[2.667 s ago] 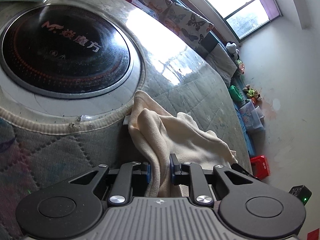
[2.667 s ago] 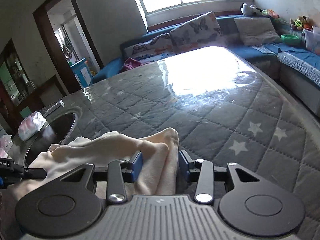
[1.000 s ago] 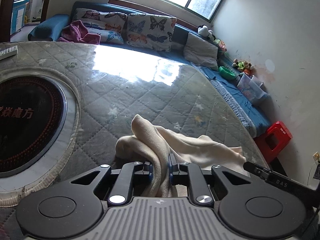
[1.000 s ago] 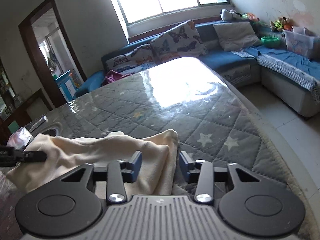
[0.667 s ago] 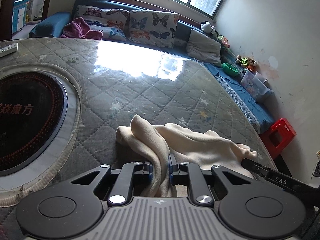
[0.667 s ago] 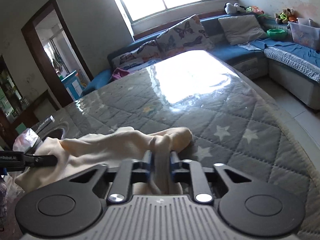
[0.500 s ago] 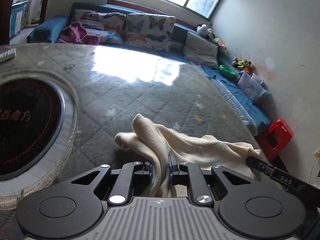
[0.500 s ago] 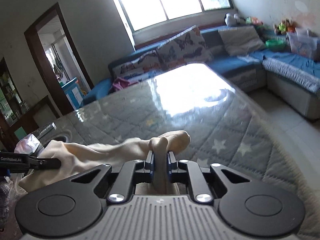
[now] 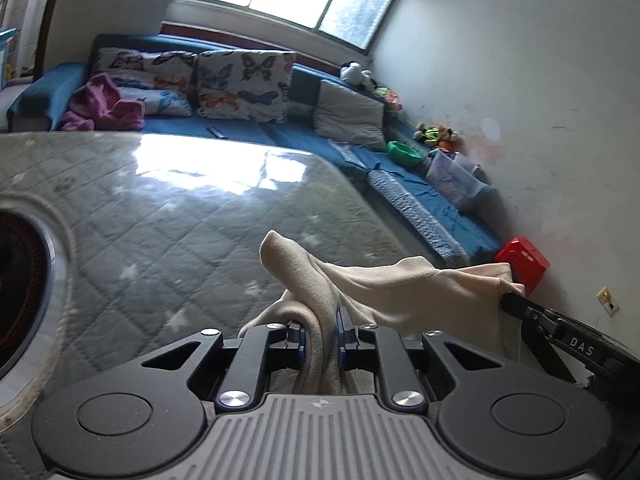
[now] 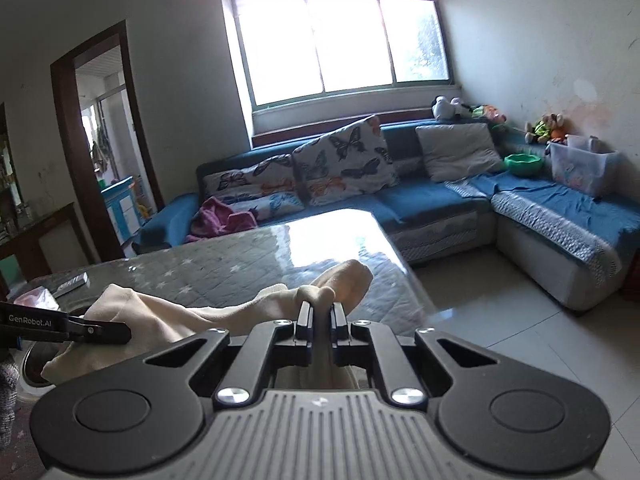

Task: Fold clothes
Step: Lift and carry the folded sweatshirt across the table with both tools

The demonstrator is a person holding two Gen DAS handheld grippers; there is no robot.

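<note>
A cream-coloured cloth [image 9: 392, 292] hangs stretched between my two grippers, lifted above the quilted grey table [image 9: 168, 216]. My left gripper [image 9: 320, 328] is shut on one bunched corner of it. My right gripper [image 10: 321, 316] is shut on the opposite corner of the cloth [image 10: 168, 316]. In the left wrist view the right gripper's tip [image 9: 516, 300] shows at the right, pinching the cloth's far edge. In the right wrist view the left gripper's tip [image 10: 120, 330] shows at the left, also on the cloth.
A round dark cooktop [image 9: 20, 280] is set into the table at the left. A blue corner sofa [image 10: 440, 196] with butterfly cushions stands beyond the table, a red stool [image 9: 522, 260] by the wall. Tiled floor [image 10: 500, 320] lies to the right.
The right gripper has shut on the cloth's corner. Both grippers have risen, and the cloth has lifted off the table and pulled taut between them.
</note>
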